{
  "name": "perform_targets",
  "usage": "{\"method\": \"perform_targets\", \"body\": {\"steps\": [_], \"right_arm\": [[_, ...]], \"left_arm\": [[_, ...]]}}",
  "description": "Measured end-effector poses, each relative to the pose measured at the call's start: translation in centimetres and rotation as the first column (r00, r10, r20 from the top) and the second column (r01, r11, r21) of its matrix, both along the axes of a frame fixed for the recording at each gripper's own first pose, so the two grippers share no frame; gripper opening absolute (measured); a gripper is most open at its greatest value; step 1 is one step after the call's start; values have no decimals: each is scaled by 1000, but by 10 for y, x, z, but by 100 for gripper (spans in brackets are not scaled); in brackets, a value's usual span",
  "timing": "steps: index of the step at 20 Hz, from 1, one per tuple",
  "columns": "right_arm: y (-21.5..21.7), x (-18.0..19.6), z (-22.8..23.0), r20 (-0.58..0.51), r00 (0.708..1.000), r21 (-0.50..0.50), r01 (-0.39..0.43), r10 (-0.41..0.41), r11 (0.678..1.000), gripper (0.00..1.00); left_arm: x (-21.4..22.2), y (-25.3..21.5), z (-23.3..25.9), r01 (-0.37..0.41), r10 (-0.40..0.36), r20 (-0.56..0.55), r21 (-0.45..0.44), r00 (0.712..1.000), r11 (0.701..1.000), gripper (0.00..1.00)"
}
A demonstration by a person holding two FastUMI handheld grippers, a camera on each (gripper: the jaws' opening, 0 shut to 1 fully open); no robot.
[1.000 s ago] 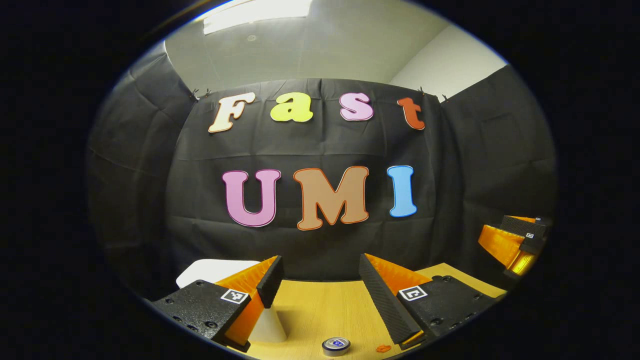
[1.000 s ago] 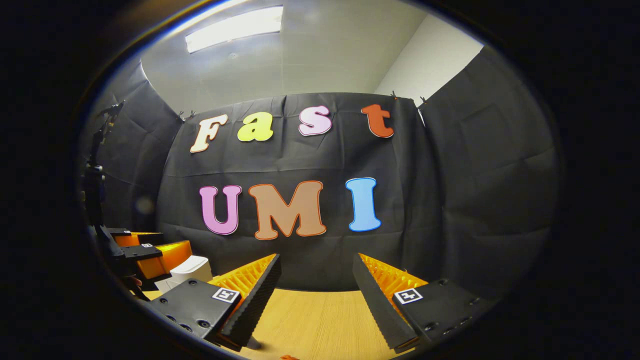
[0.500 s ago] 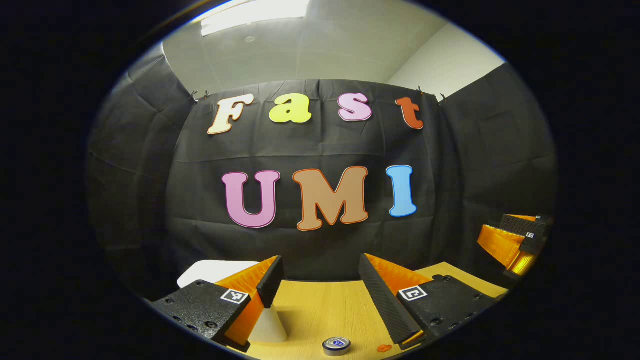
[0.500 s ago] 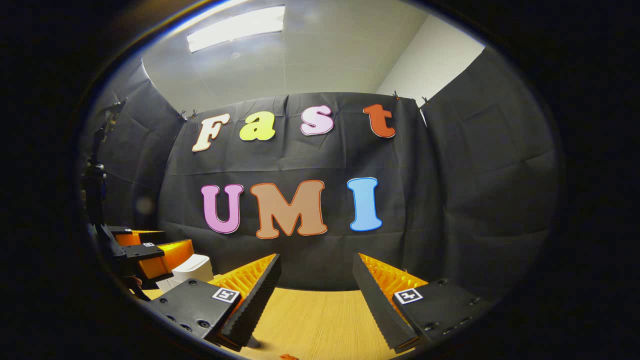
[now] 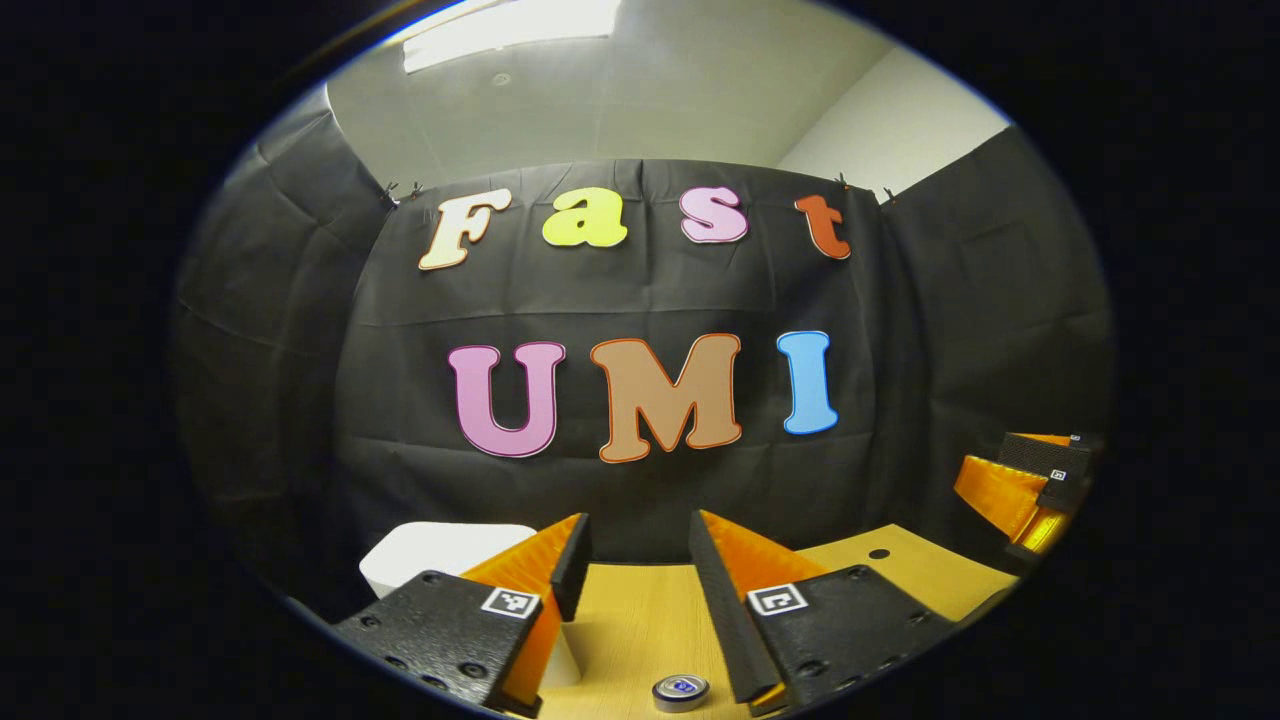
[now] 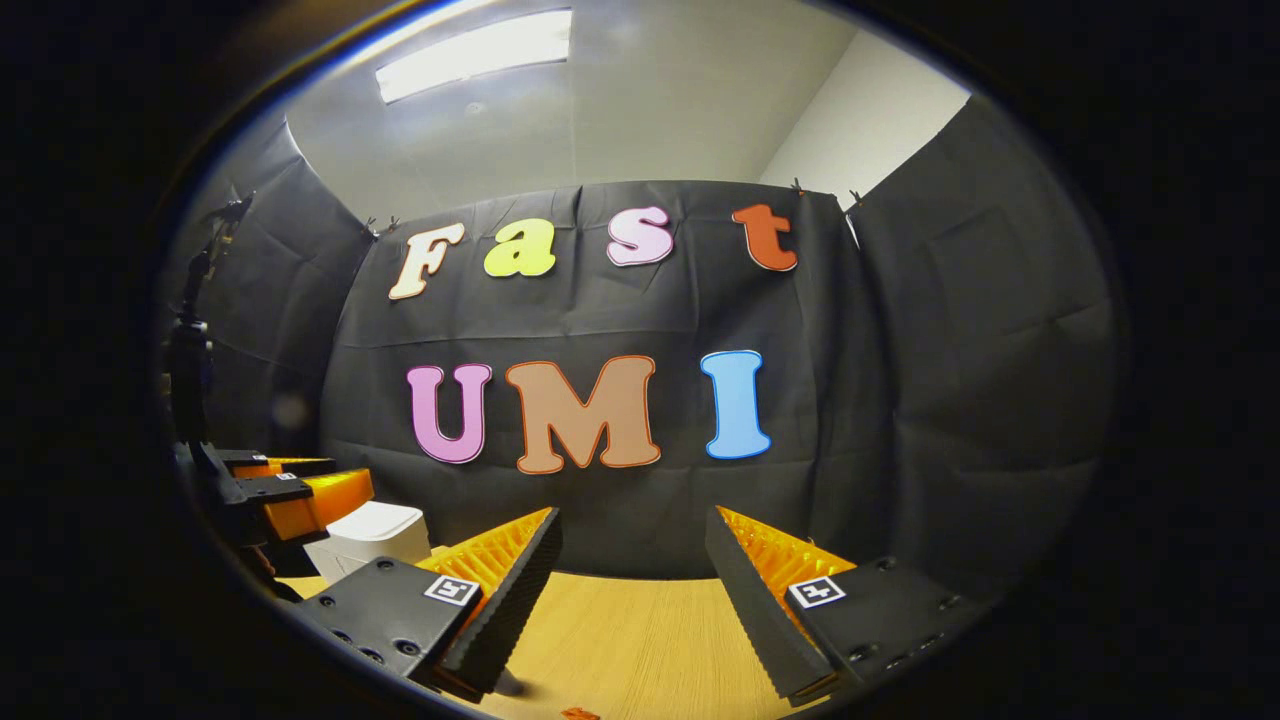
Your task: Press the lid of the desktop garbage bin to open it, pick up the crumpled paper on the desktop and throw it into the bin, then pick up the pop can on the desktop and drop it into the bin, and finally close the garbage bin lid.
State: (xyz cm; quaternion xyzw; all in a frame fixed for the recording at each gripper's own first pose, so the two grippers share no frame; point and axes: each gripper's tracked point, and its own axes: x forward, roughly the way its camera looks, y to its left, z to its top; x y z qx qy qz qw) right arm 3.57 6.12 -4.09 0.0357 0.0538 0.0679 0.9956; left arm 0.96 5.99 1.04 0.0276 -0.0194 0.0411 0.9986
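I see a wooden desktop [image 5: 650, 620] carrying a white bin [image 5: 440, 552] ahead-left of my left tool, pop can [image 5: 681, 690] just below it.

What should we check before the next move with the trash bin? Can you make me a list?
1. Bin lid down, ready to press: ok, it looks shut.
2. Left tool empty, fingers apart: ok.
3. Right tool empty and open: ok.
4. Pop can upright on the table: ok.
5. Left tool lined up over the lid: cannot tell.
6. Crumpled paper's place: cannot tell.
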Motion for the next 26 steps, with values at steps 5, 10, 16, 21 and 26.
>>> {"method": "perform_targets", "body": {"steps": [5,10,16,21,26], "right_arm": [[5,2,-3,-6,1000,1,-9,9,1000,96],[11,6,-5,-9,1000,8,-16,16,1000,96],[22,8,-11,-23,999,8,-25,25,1000,96],[29,9,-20,-43,999,7,-29,30,1000,96],[50,7,-33,-81,994,3,-76,76,997,96]], "left_arm": [[1,2,-1,2,-2,-4,4,1000,1000,30],[1,22,4,-44,44,15,17,999,999,0],[8,56,-3,-96,96,-8,20,995,995,0],[20,108,-22,-185,186,-67,15,980,983,0],[31,152,-57,-260,257,-157,1,954,966,0]]}}
